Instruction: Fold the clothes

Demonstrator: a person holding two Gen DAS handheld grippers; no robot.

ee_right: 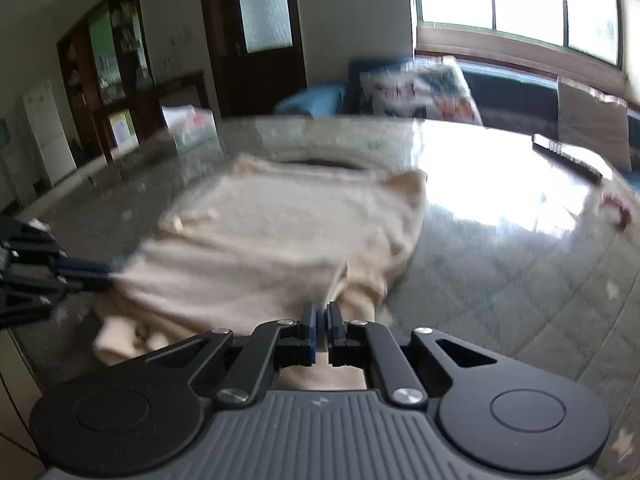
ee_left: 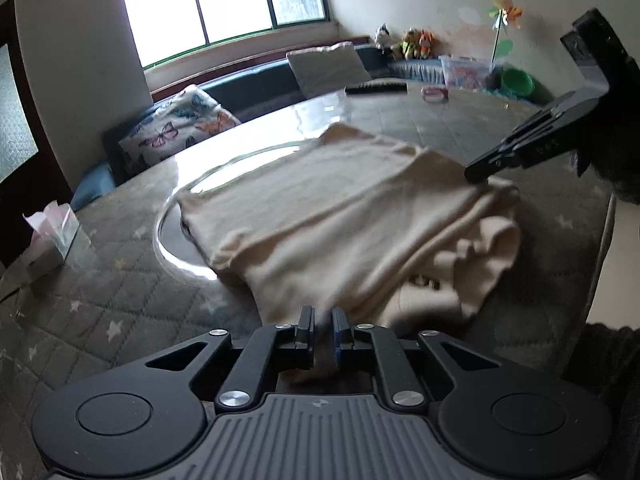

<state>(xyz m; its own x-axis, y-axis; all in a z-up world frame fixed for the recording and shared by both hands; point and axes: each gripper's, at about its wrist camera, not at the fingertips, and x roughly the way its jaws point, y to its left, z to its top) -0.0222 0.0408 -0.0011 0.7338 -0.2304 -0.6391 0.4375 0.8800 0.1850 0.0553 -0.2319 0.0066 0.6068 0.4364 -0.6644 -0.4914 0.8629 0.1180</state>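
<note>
A cream knit garment (ee_left: 340, 216) lies partly folded on the grey quilted table, its top layer flat and loose folds bunched at its near right. My left gripper (ee_left: 323, 322) is shut on the garment's near edge. My right gripper (ee_right: 322, 320) is shut on the opposite near corner of the garment (ee_right: 280, 240). Each gripper shows in the other's view: the right one (ee_left: 480, 170) at the garment's right corner, the left one (ee_right: 108, 274) at its left edge.
The table (ee_left: 100, 312) has a glass turntable (ee_left: 224, 168) under the garment. A tissue box (ee_left: 48, 236) stands at left. A remote (ee_left: 376, 89) and a small pink item (ee_left: 435, 94) lie at the far side. A sofa with cushions (ee_left: 180, 128) is behind.
</note>
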